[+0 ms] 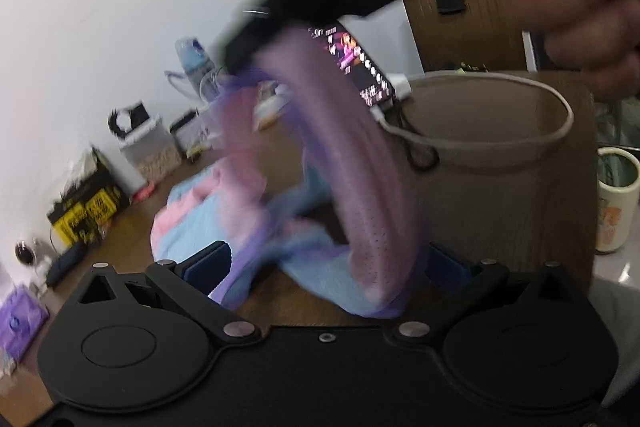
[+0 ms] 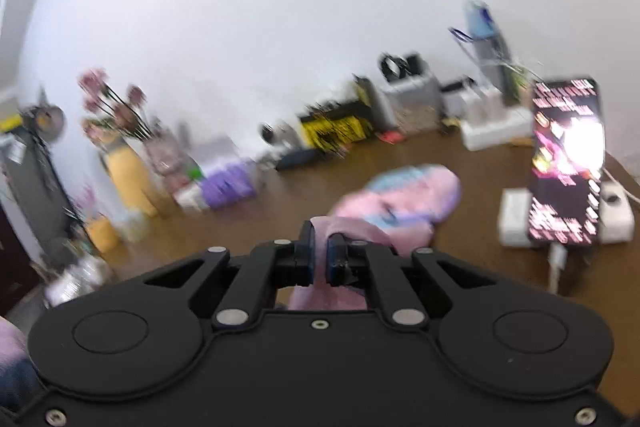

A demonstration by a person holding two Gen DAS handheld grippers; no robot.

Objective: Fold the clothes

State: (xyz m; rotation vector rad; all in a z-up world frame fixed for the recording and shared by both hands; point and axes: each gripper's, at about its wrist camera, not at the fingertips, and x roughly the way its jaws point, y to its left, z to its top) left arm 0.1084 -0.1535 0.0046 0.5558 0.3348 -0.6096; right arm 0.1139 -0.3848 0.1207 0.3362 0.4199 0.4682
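Gripping a pink fold of the garment [image 2: 320, 251], the right gripper [image 2: 319, 255] holds it above the wooden table [image 2: 460, 163]; the left gripper [image 1: 328, 267] stands wide open, cloth draped between its fingers [image 1: 210, 263], basket [image 1: 480, 131] beyond

Both views motion-blurred. Left wrist: garment [image 1: 360, 187] smears into pink/purple streaks, hiding most of the right pad of the left gripper [image 1: 326, 263], and the right gripper [image 1: 256, 39] above is a dark smear, its fingertips unreadable. Phone [image 2: 566, 163] screen text illegible; clutter along the wall [image 2: 332, 127] too blurred to identify; basket [image 1: 500, 131] base hidden.
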